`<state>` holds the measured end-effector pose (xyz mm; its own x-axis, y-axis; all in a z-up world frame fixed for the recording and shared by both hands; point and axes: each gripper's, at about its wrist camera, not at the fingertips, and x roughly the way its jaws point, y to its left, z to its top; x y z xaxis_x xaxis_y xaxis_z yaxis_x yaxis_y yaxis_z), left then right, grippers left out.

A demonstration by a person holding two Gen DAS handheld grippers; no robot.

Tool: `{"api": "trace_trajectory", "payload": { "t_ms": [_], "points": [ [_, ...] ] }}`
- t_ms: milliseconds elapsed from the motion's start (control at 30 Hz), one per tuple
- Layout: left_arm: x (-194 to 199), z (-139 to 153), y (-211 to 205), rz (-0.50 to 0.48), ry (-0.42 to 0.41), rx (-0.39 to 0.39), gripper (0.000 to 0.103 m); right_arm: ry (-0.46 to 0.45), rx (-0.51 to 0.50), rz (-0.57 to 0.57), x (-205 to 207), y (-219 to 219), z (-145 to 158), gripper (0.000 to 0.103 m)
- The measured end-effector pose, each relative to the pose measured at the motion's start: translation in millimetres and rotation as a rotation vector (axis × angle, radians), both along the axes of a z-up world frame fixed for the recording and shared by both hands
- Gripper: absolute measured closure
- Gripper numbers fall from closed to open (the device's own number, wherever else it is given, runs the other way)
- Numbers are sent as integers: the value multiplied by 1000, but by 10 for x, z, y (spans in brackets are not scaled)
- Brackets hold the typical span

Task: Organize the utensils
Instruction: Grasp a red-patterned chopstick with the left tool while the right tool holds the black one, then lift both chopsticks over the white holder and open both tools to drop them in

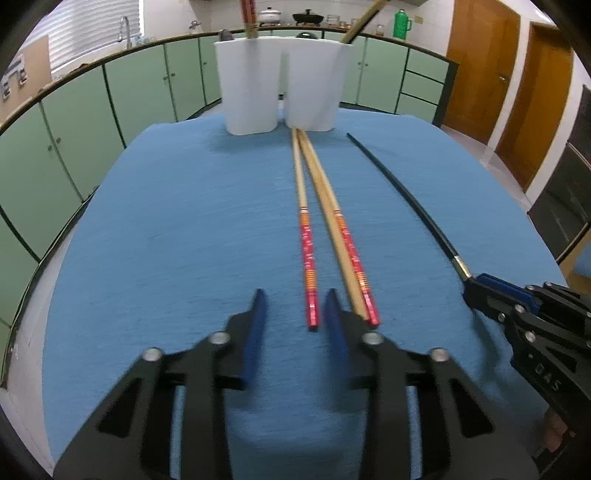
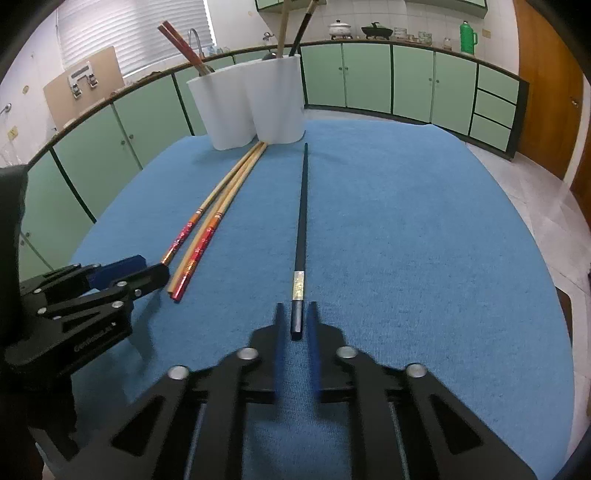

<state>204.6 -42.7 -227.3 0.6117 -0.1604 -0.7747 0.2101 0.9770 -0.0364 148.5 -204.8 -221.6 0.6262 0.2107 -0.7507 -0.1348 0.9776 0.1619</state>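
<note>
A white two-part utensil holder [image 1: 282, 85] stands at the far end of the blue mat [image 1: 166, 229]; chopsticks stick up from it. Two red-handled wooden chopsticks [image 1: 308, 258] and a plain wooden one [image 1: 328, 221] lie on the mat, tips at the holder. My left gripper [image 1: 295, 299] is open, its right finger beside the left red chopstick's end. A black chopstick [image 2: 301, 229] lies to the right. My right gripper [image 2: 295, 314] is open with the black chopstick's end between its fingers [image 2: 314, 332], not clamped. The holder [image 2: 251, 103] and wooden chopsticks [image 2: 207, 236] also show in the right wrist view.
Green cabinets [image 1: 140, 92] ring the table. A counter behind holds pots [image 1: 308, 16] and a green flask [image 1: 400, 24]. Wooden doors [image 1: 480, 70] stand at right. The other gripper shows at each view's side: the right one [image 1: 517, 314], the left one [image 2: 92, 291].
</note>
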Motion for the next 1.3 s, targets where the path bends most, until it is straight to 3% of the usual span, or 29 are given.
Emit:
{"api": "trace_trajectory", "payload": {
  "t_ms": [100,300,1000,1300],
  "points": [
    [-1,0,-51,-5,0,11,98,-1,-4,-1,-1,1,0,96],
    [-20,67,-1,9,10,-19,98,-28,-19,6,-54,-2,84,96],
    [-244,1711,288,-22,-291,-62,98,-226,25,17,10,-278,1449,97],
    [-128,2054,265,-51,-347,-75,98,-230,24,129,282,-199,1911,97]
  ]
}}
